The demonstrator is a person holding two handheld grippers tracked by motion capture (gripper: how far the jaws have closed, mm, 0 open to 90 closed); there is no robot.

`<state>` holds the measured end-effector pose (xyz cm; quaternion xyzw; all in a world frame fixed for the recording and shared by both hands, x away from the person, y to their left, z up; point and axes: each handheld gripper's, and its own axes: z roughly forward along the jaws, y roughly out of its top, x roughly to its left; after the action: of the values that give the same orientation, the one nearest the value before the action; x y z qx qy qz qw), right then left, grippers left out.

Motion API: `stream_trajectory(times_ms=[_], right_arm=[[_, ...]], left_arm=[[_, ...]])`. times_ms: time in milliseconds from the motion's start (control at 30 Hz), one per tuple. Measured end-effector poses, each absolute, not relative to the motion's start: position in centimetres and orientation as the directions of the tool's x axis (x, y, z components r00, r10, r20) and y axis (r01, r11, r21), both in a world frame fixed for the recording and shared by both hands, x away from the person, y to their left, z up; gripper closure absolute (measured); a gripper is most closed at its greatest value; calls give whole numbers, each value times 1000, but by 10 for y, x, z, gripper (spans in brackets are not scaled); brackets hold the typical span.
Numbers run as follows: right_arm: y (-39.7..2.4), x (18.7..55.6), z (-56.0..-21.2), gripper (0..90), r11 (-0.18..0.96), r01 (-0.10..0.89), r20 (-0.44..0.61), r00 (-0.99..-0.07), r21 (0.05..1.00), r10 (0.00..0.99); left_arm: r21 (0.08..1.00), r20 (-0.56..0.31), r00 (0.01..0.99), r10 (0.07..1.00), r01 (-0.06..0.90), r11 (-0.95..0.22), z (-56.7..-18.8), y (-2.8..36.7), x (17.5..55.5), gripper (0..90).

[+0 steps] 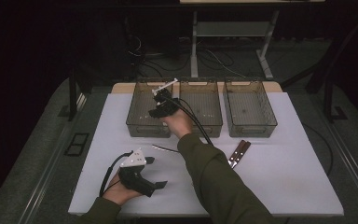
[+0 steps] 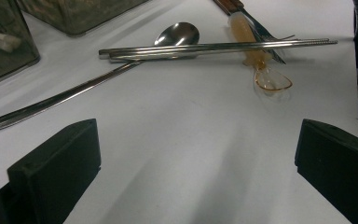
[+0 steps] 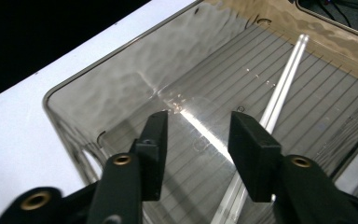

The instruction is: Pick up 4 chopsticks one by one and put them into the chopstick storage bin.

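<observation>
Metal chopsticks (image 2: pixel 214 47) lie across a steel spoon (image 2: pixel 93 84) and a clear spoon (image 2: pixel 256 56).

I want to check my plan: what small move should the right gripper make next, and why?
Probably lift the right gripper out of the left bin: its jaws are open, the clear stick lies on the bin floor, and a spoon waits outside.

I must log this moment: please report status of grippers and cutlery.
Right gripper open over left bin, clear stick lying inside. Left gripper open, resting on table. Spoon, chopsticks still on table.
</observation>
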<state>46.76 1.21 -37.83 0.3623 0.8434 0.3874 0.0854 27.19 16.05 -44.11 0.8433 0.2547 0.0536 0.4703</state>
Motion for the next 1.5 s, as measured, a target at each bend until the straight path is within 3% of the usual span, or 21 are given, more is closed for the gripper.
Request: stream_trajectory(times_ms=[767,1500], right_arm=[[-60,436,-348,306,444,486,123,-767,753,630],[-151,398,-355,297,437,458,116,-781,774,613]], left_arm=[[820,-145,864,482,378,-430,-440,161,271,0],[817,-148,860,488,384,-430,-441,161,272,0]])
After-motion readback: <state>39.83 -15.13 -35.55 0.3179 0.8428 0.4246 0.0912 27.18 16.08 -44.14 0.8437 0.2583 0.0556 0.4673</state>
